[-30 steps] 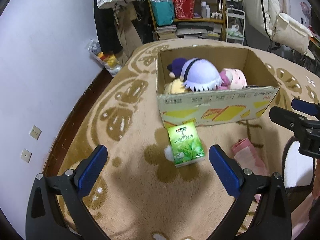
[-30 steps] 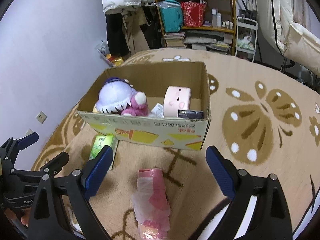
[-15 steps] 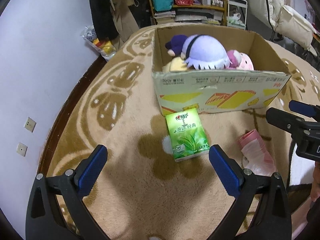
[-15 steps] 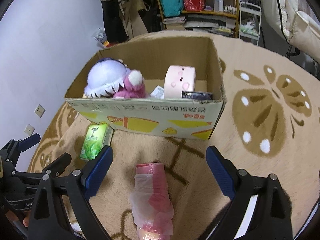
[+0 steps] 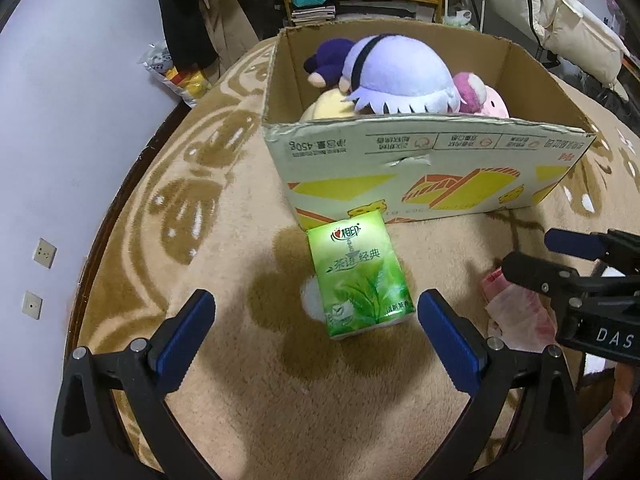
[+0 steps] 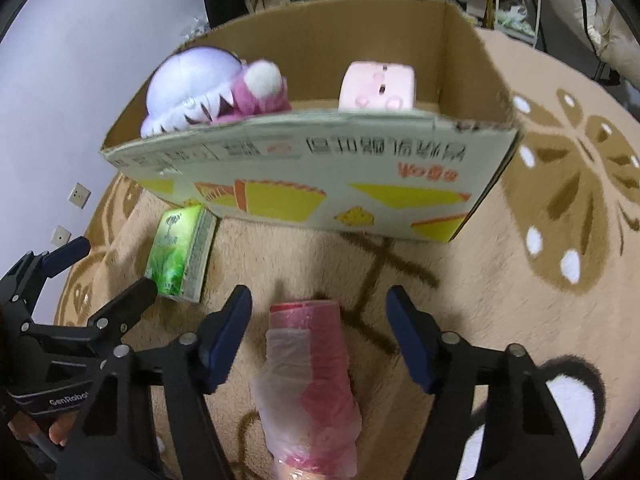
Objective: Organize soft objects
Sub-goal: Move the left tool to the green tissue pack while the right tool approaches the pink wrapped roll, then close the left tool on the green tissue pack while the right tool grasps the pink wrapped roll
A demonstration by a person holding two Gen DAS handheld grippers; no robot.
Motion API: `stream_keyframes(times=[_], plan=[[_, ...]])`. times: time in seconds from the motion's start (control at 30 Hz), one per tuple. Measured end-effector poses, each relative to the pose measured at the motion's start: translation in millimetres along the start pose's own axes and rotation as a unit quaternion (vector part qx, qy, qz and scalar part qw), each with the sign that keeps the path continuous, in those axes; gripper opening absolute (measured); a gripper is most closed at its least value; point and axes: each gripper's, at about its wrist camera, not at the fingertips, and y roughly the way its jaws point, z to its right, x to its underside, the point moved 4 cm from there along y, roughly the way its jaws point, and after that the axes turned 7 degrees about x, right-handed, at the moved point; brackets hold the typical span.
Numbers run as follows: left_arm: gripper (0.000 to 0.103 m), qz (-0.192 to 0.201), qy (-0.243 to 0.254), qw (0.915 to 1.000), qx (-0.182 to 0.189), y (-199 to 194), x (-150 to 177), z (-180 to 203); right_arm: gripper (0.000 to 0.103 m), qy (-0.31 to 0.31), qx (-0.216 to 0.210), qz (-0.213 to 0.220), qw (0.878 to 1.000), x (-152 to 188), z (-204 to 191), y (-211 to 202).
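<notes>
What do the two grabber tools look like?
Both the left gripper and the right gripper are black frames with silver screws, and each has two fingers tipped with blue pads. The right one shows white letters "DAS"; the left one reads "GenRobot".

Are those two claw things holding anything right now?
Nothing is held. The left gripper stands open over the green tissue pack. The right gripper's jaws are closing around the pink plastic-wrapped roll, whose far end lies between them, untouched.

Black tongs [image 5: 316,320], blue pads [image 5: 186,330]
</notes>
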Motion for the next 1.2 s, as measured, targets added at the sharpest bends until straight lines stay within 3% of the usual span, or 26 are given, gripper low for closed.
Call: stream_keyframes(times=[0.5, 0.73, 0.97, 1.03, 1.1, 1.2], plan=[[0.1, -0.023, -0.013, 0.9995, 0.017, 26.5, -6.1, -2.7, 0.072, -0.017, -0.005, -0.046, 0.999, 10.1, -8.0, 27.7], [0.1, -0.036, -0.019, 0.9988, 0.026, 44.3, -8.6, -6.4, 0.068, -0.03, 0.002, -0.049, 0.998, 10.7, -16.9, 37.5], [0.086, -0.05, -0.018, 0.998, 0.034, 59.3, -8.6, -4.6, 0.066, -0.063, 0.027, -0.049, 0.996, 17.6, -34.1, 41.8], [0.078, -0.049, -0.018, 0.9979, 0.038, 60.9, -8.3, -3.6, 0.057, -0.069, 0.034, -0.047, 0.996, 19.0, -38.3, 42.9], [0.075, -0.049, -0.02, 0.9977, 0.042, 61.6, -8.0, -3.8, 0.046, -0.068, 0.033, -0.048, 0.996, 20.8, -45.7, 45.0], [0.061, -0.049, -0.023, 0.9971, 0.053, 60.8, -6.6, -2.8, 0.046, -0.07, 0.028, -0.049, 0.996, 23.1, -55.1, 46.4]])
